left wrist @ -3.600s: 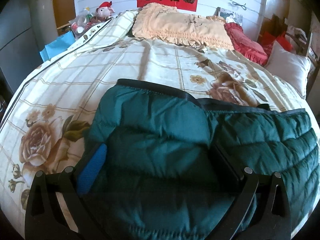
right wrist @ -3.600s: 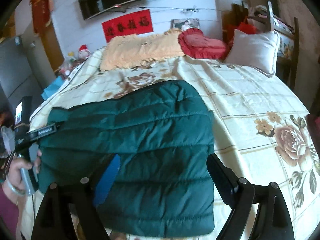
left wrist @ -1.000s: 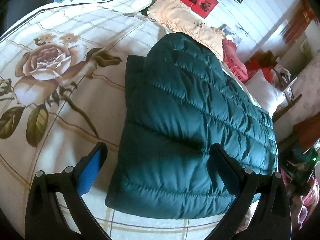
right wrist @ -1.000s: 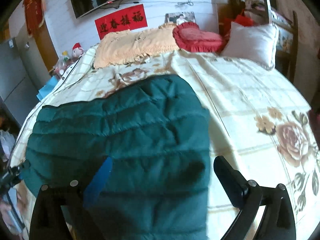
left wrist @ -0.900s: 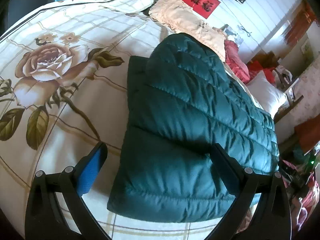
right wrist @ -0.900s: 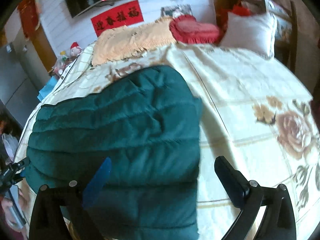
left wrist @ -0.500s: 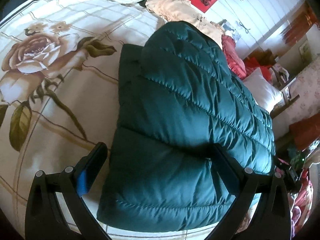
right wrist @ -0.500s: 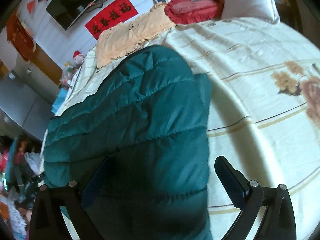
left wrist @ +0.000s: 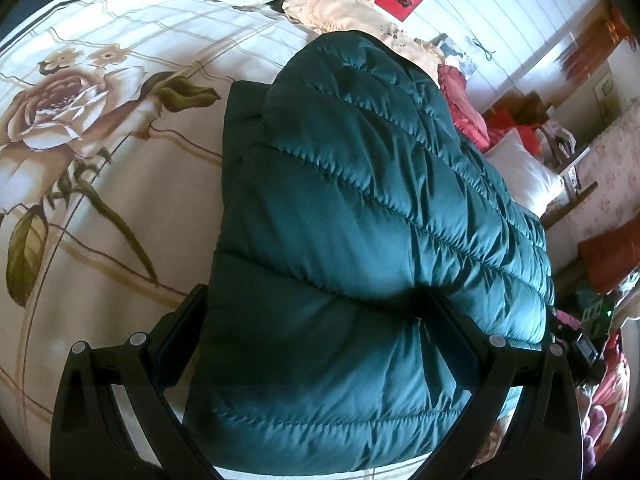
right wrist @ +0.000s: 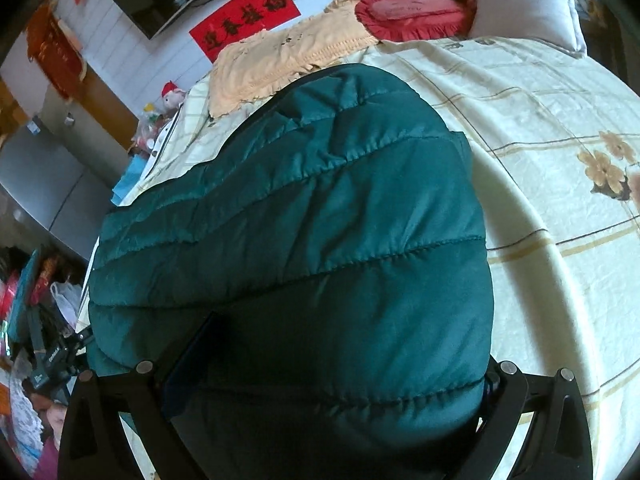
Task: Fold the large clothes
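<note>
Left and right of the jacket (left wrist: 360,220) the bedspread (left wrist: 100,160) lies bare; beyond it pillows (right wrist: 288,56) block the headboard end.

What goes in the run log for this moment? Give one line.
stage: mid-fold | green puffer jacket on floral bedspread | left gripper: open, straddling jacket end | right gripper: open, straddling other end

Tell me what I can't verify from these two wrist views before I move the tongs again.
- Left tongs: the green puffer jacket bulges over both tips in the left wrist view, so contact or grip is unreadable.
- Right tongs: tips buried under the jacket in the right wrist view.
- Jacket's near hem: cut off by the bottom edge, right wrist view.
- Layers folded underneath: covered by the top panel.
</note>
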Motion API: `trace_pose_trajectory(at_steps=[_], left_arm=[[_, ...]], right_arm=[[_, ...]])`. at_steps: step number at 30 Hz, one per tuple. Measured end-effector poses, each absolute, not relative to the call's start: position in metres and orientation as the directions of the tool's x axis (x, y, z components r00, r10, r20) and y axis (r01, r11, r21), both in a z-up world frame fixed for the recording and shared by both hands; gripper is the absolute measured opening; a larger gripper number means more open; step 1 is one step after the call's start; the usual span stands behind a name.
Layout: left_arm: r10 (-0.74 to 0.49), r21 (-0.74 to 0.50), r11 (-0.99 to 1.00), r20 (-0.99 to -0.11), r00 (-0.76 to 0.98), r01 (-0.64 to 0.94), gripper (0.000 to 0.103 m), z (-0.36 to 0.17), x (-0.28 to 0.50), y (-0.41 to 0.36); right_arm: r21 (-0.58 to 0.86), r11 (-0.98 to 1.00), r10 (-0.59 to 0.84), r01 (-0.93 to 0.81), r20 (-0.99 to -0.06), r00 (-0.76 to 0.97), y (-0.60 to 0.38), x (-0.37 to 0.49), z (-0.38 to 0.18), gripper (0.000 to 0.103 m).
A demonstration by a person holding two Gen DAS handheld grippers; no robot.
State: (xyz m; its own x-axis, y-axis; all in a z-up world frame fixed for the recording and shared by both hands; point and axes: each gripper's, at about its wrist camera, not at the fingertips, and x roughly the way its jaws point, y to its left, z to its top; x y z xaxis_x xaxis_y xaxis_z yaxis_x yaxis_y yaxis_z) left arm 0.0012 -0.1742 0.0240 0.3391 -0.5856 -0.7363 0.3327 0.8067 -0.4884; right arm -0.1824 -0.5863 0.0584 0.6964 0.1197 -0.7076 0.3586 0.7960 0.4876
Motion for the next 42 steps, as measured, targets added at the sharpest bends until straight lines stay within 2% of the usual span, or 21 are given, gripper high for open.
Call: trace_pose_trajectory(at_steps=[15, 22, 24, 26, 28, 30, 33, 36, 42], left_arm=[[-0.582, -0.472, 0.809, -0.728, 0.361, 0.351, 0.103, 0.023, 0.001, -0.182], [-0.577, -0.474, 0.812, -0.738, 0.349, 0.34, 0.103, 0.024, 0.002, -0.183], [-0.58, -0.475, 0.81, -0.738, 0.345, 0.344, 0.1, 0.025, 0.002, -0.185], [-0.587, -0.471, 0.804, -0.727, 0.356, 0.364, 0.093, 0.028, -0.003, -0.184], [-0.584, -0.451, 0.803, -0.723, 0.369, 0.389, 0.082, 0.033, -0.009, -0.185], [-0.58, -0.433, 0.804, -0.722, 0.378, 0.408, 0.075, 0.038, -0.015, -0.184], [-0.584, -0.425, 0.798, -0.72, 0.375, 0.427, 0.067, 0.044, -0.023, -0.179], [-0.591, -0.429, 0.791, -0.721, 0.361, 0.437, 0.065, 0.048, -0.033, -0.169], [-0.598, -0.426, 0.775, -0.735, 0.321, 0.468, 0.064, 0.054, -0.065, -0.144]], right_arm=[[0.521, 0.777, 0.167, 0.354, -0.713, 0.681, -0.596, -0.184, 0.044, 0.103], [0.504, 0.784, 0.146, 0.361, -0.716, 0.682, -0.59, -0.183, 0.047, 0.103], [0.466, 0.81, 0.1, 0.356, -0.707, 0.7, -0.581, -0.187, 0.054, 0.095], [0.426, 0.836, 0.065, 0.346, -0.703, 0.708, -0.571, -0.189, 0.06, 0.086], [0.41, 0.848, 0.06, 0.335, -0.702, 0.71, -0.566, -0.192, 0.067, 0.076], [0.414, 0.849, 0.067, 0.328, -0.701, 0.71, -0.564, -0.196, 0.072, 0.063], [0.407, 0.859, 0.076, 0.311, -0.702, 0.708, -0.559, -0.201, 0.082, 0.052], [0.405, 0.867, 0.089, 0.29, -0.699, 0.709, -0.551, -0.208, 0.09, 0.048], [0.43, 0.863, 0.142, 0.264, -0.709, 0.691, -0.537, -0.239, 0.098, 0.048]])
